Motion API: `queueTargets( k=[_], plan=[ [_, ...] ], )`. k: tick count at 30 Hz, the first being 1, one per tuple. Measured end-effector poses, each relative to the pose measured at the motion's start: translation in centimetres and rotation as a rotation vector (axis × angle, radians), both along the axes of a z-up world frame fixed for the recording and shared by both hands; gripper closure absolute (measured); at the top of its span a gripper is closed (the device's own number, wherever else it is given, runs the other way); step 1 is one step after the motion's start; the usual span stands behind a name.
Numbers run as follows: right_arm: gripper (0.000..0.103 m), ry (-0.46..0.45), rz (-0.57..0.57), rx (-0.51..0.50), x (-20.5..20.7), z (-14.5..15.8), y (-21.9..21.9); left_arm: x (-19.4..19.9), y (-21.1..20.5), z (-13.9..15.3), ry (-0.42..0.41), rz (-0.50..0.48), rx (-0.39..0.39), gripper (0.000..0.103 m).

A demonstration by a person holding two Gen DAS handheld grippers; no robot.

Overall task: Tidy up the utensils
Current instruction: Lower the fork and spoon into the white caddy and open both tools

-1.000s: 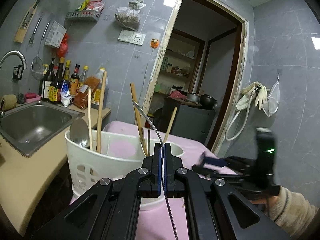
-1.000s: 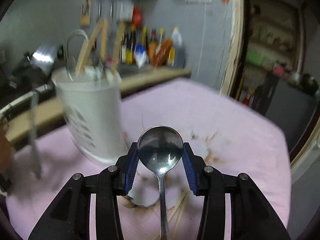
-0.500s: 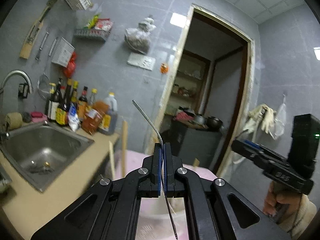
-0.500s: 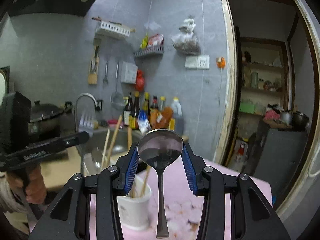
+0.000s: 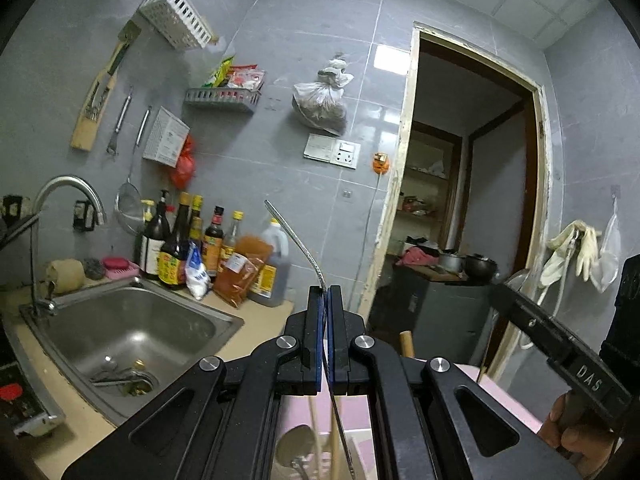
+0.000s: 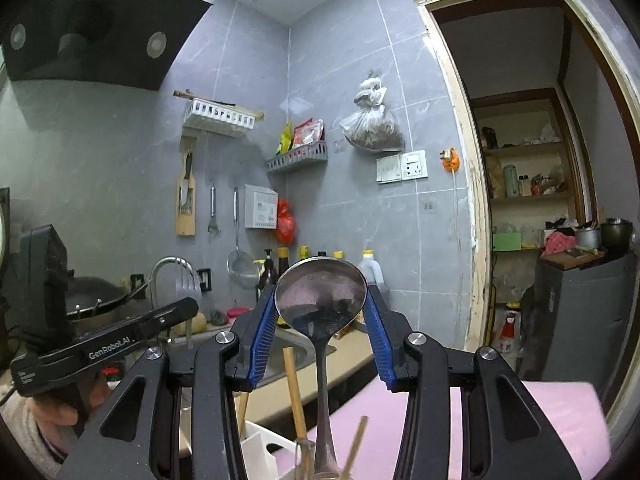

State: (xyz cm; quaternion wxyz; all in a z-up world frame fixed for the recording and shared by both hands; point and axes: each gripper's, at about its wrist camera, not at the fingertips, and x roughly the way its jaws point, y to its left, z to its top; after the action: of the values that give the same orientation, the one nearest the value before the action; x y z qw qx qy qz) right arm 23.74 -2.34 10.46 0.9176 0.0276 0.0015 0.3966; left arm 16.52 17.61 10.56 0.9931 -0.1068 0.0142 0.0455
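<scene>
Both claws hold cutlery — left claw [image 5: 324, 289] fork [image 5: 297, 240], right claw [image 6: 320, 312] spoon [image 6: 321, 298].

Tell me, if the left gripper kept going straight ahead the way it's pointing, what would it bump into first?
Probably the grey tiled wall beside the doorway, just right of the bottles on the counter. The left gripper points level at it and nothing nearer seems to cross that line, though depth is hard to judge.

We see a steel spoon [image 6: 320, 296] standing upright, bowl up and facing us, handle hanging down. A thin steel utensil [image 5: 296, 240], edge-on, curves up and left. Below stand a white holder [image 6: 260, 452], wooden chopsticks [image 6: 294, 384] and another spoon [image 5: 296, 446].
</scene>
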Motion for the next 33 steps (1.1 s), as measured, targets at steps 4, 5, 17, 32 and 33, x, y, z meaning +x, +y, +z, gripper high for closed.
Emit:
queueTargets(
  k=[4,5,17,32,33],
  plan=[
    [0.062,0.026,0.001,-0.017,0.5,-1.6,0.5,0.2,-1.2,-1.1,-0.007,0.052,0.074,0.103],
    [0.062,0.031,-0.001,-0.024,0.5,-2.0,0.5,0.4,-1.5,-1.5,-0.003,0.053,0.083,0.103],
    [0.061,0.031,-0.023,-0.087,-0.4,-4.3,-0.9,1.6,-4.0,-6.7,0.133,0.007,0.056,0.103],
    [0.049,0.004,-0.021,-0.076,-1.7,-4.0,-2.7,-0.1,-3.9,-6.0,0.174,-0.089,-0.045,0.092],
    [0.048,-0.001,-0.023,-0.074,-1.8,-3.8,-2.9,-0.3,-4.1,-5.7,0.171,-0.095,-0.043,0.087]
  ],
)
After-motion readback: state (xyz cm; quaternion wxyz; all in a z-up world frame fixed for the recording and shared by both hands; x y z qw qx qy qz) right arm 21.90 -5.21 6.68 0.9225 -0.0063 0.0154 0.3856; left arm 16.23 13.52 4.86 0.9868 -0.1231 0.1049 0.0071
